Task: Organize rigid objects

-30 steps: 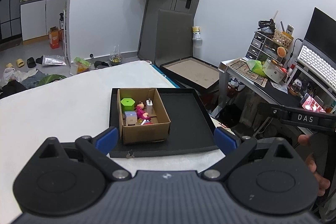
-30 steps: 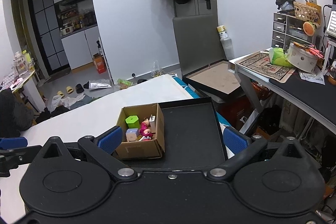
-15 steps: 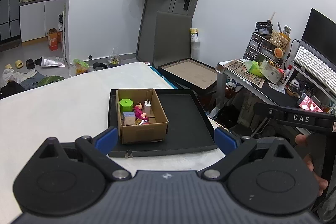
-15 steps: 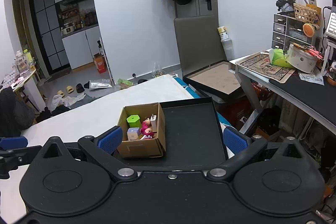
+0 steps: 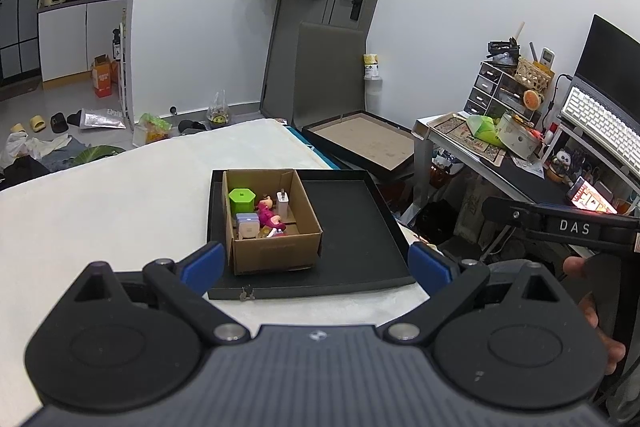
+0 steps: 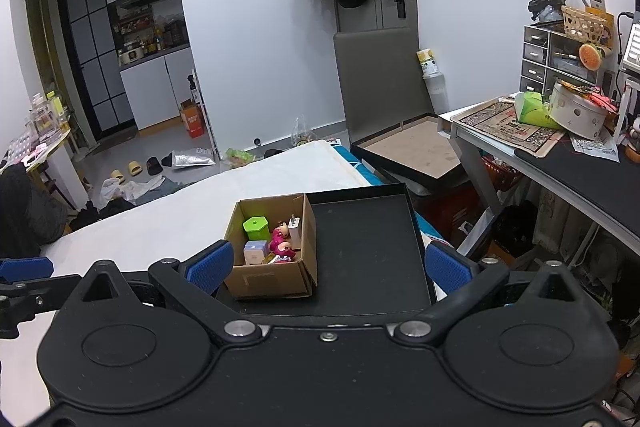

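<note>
White bed (image 5: 120,195) carries a black tray (image 5: 360,227), bare except for the box (image 5: 276,251) at its left. The toys (image 5: 260,215) all lie in the box: sorted, or awaiting unpacking. My left hand-held gripper (image 5: 312,263) and right hand-held gripper (image 6: 328,263) hover spread, empty.
</note>
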Tool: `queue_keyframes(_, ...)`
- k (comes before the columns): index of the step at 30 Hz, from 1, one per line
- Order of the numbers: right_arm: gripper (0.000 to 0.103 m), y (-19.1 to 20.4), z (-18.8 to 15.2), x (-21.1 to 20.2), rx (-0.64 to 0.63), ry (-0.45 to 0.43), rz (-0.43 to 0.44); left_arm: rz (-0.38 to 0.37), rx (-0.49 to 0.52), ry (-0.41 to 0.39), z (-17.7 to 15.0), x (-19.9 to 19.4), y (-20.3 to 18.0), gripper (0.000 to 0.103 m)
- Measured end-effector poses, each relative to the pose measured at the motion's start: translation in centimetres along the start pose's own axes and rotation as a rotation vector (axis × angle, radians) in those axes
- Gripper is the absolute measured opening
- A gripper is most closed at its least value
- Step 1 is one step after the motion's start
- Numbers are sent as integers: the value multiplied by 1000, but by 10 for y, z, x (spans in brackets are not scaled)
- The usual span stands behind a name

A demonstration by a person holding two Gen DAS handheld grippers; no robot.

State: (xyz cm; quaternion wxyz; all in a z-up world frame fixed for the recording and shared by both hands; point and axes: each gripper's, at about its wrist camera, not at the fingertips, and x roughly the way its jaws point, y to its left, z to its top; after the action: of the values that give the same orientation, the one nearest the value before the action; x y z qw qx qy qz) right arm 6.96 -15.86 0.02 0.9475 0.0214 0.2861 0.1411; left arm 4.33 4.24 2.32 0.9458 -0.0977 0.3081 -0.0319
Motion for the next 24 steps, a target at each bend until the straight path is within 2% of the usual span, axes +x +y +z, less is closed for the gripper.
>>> queue_keyframes(24,103,-1,1,-4,-6,-12,6,8,2,-8,-3,-5,1,98)
